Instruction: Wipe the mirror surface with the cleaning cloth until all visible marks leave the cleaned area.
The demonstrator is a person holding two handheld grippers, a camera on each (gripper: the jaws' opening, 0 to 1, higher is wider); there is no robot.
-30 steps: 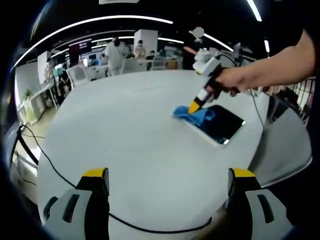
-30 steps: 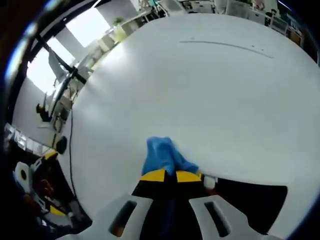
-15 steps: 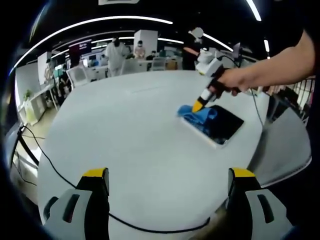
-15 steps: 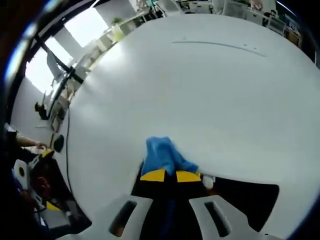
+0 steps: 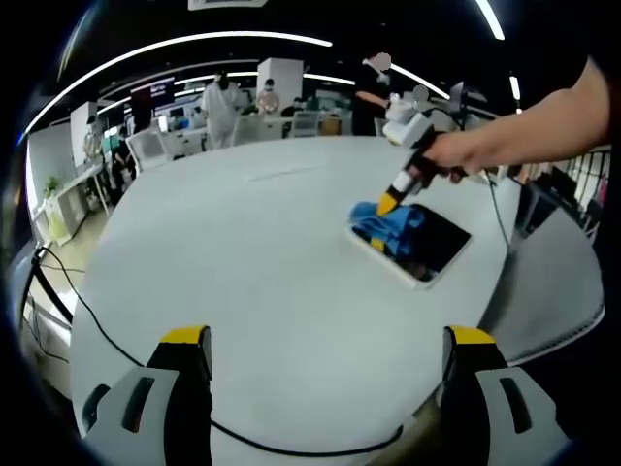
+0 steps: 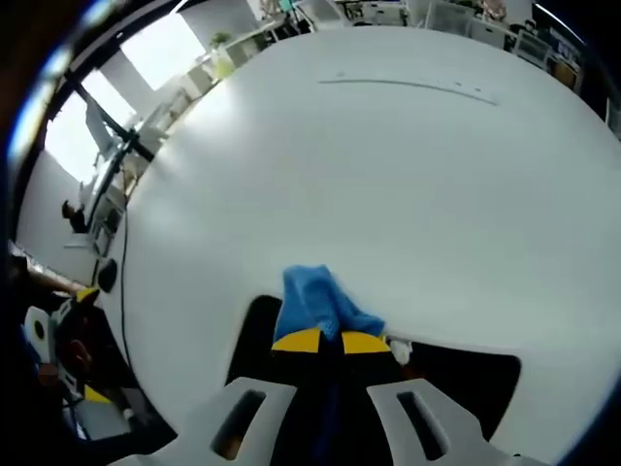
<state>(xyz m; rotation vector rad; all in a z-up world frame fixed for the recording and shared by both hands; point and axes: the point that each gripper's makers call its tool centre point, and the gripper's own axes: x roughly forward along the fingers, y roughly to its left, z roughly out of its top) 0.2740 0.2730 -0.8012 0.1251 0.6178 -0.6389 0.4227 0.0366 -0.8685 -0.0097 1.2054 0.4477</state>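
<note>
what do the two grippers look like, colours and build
Both match: pale grey-white jaws with yellow tips and dark slots in their sides. The left gripper shows two broad jaws set wide apart. The right gripper shows the same yellow tips close together; seen from the left gripper view, it has a slim black neck, a white body on top and a thin cable trailing behind.

No legible text or labels anywhere.

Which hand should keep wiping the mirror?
Right. The right hand-held gripper is shut on the blue cloth, pressing it on the mirror. The left hand-held gripper is open, far across the table.
</note>
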